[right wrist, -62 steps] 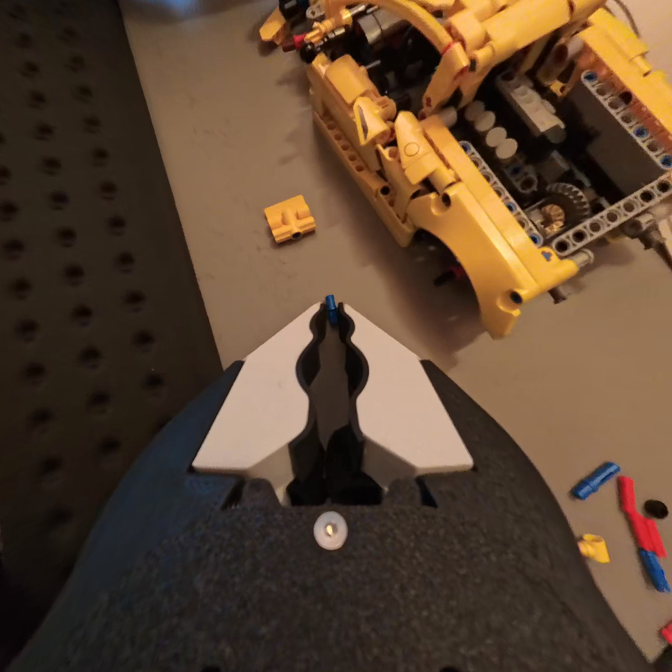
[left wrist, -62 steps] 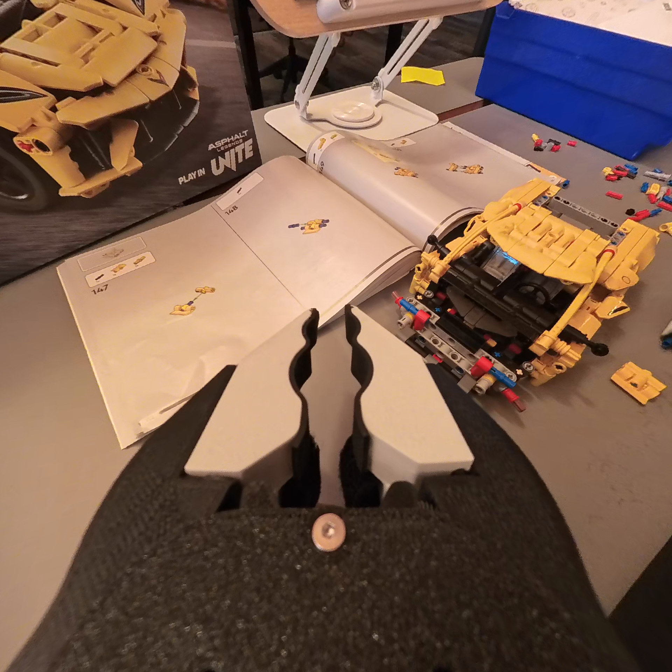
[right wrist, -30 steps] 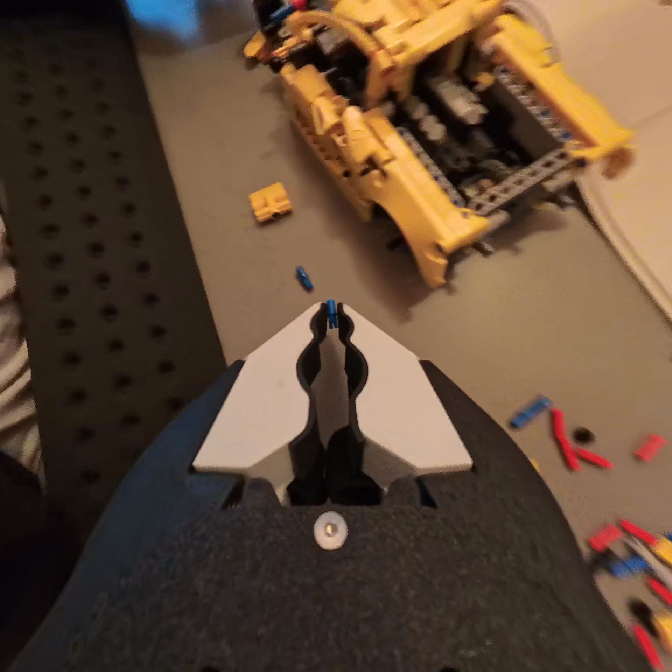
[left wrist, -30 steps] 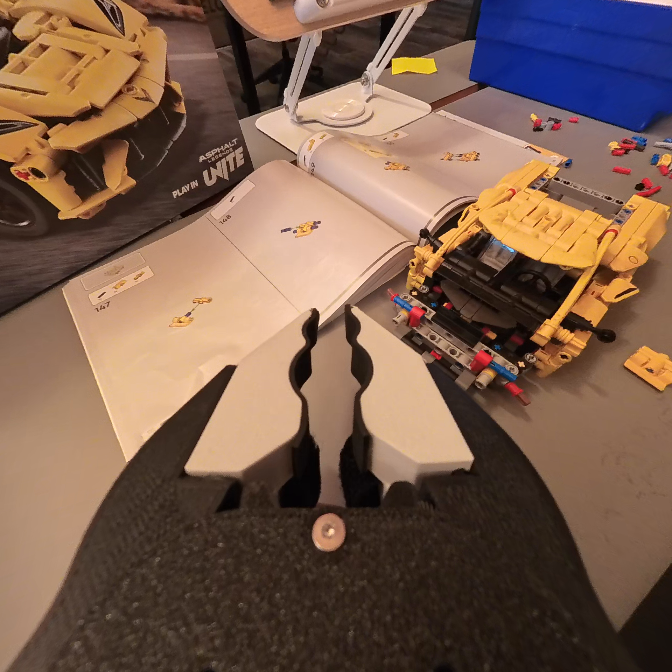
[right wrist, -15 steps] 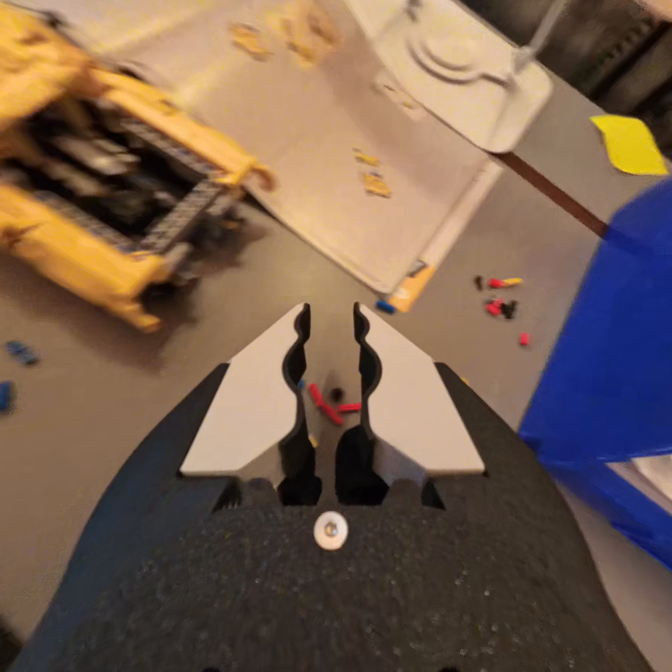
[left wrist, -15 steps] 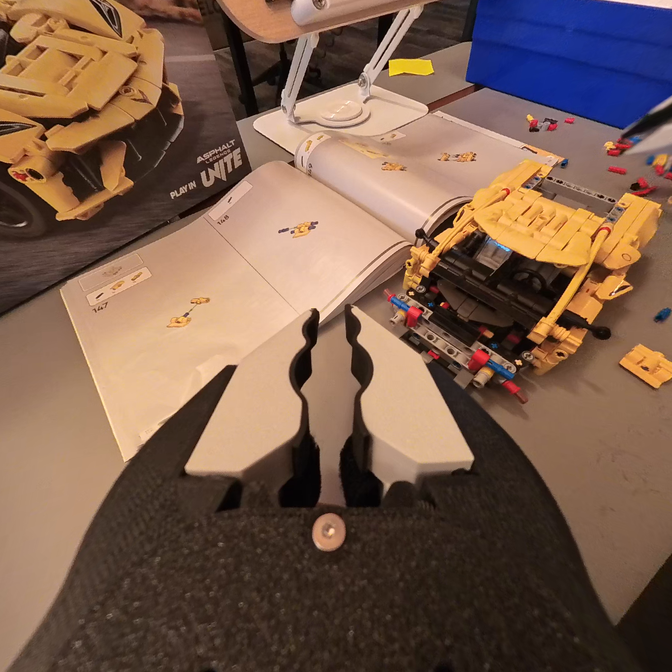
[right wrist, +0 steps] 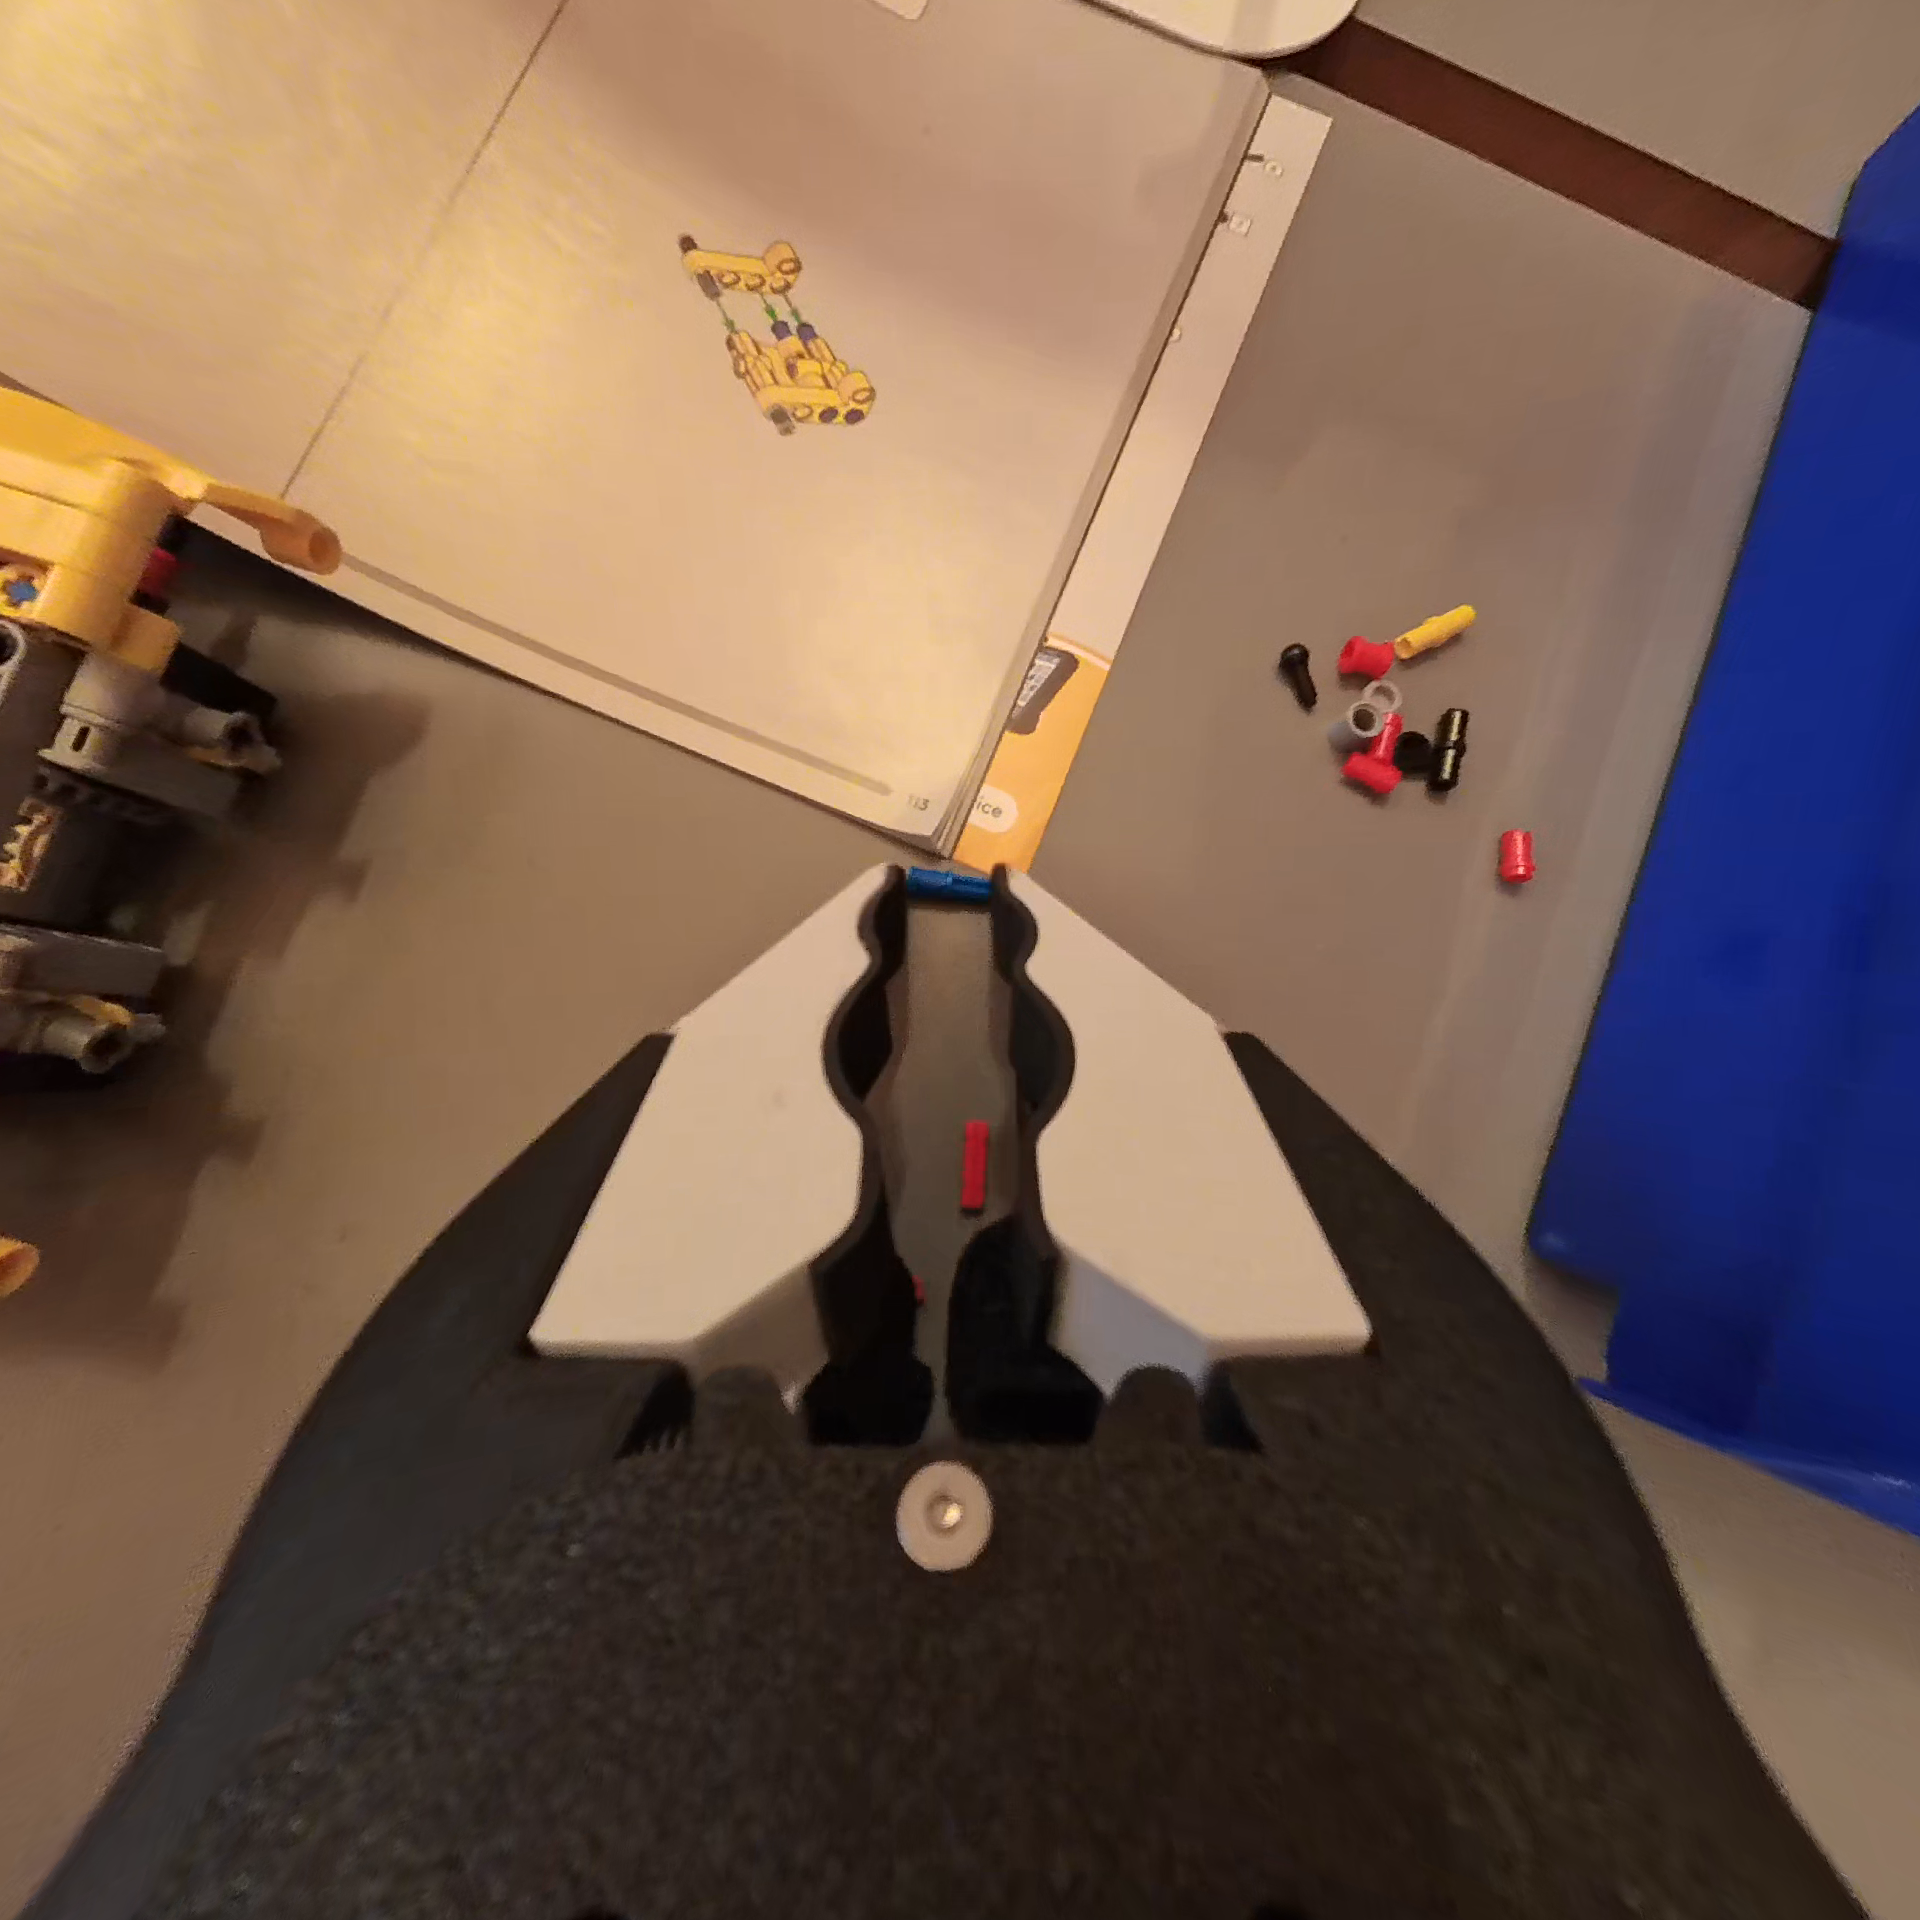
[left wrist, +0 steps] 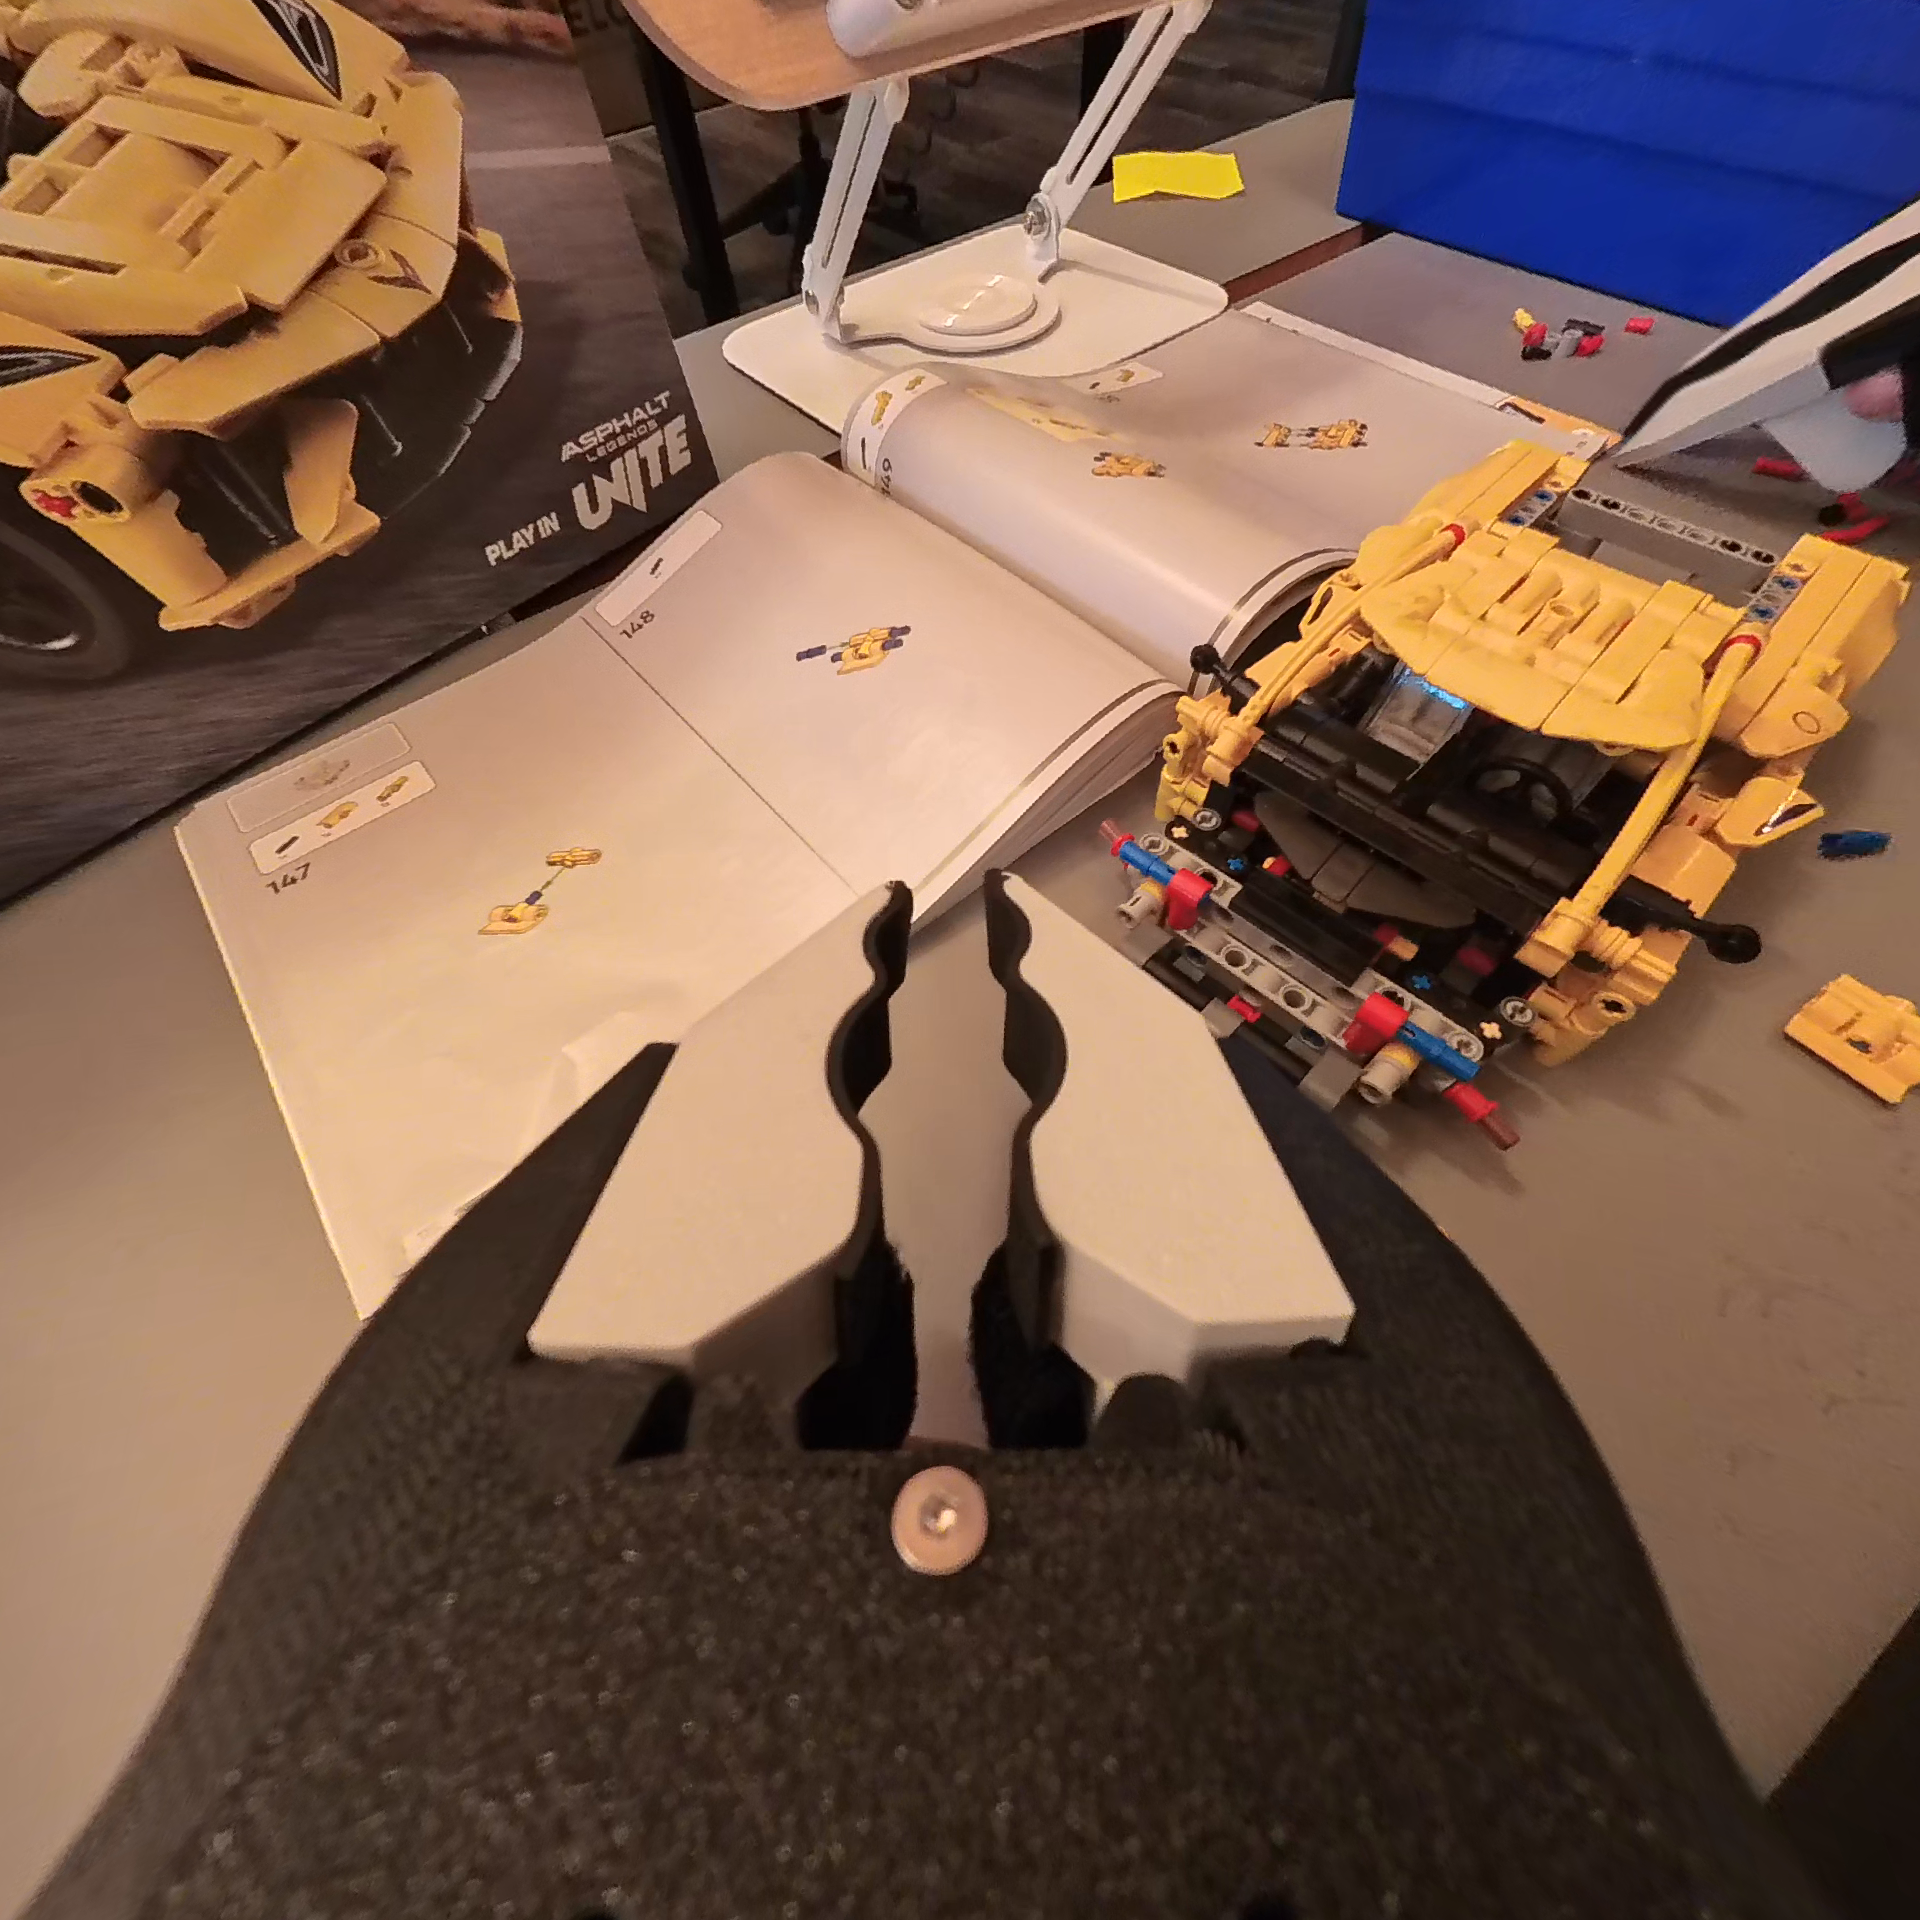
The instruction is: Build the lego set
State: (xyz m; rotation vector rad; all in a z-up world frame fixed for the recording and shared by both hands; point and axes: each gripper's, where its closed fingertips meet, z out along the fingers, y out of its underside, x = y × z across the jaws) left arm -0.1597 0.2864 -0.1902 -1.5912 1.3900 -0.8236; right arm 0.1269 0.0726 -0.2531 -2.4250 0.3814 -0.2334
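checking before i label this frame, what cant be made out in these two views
- Right tool: whether it grips the blue pin lying across its tips, or the pin just lies on the table beyond.
- Yellow car: cut off by the left edge in the right wrist view.
- Red piece: partly hidden between the tool's fingers.
- Blue bin: contents out of frame in both views.

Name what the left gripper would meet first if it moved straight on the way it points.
Probably the open instruction booklet: the left gripper, open and empty, aims at its near page edge. Depth is unclear.
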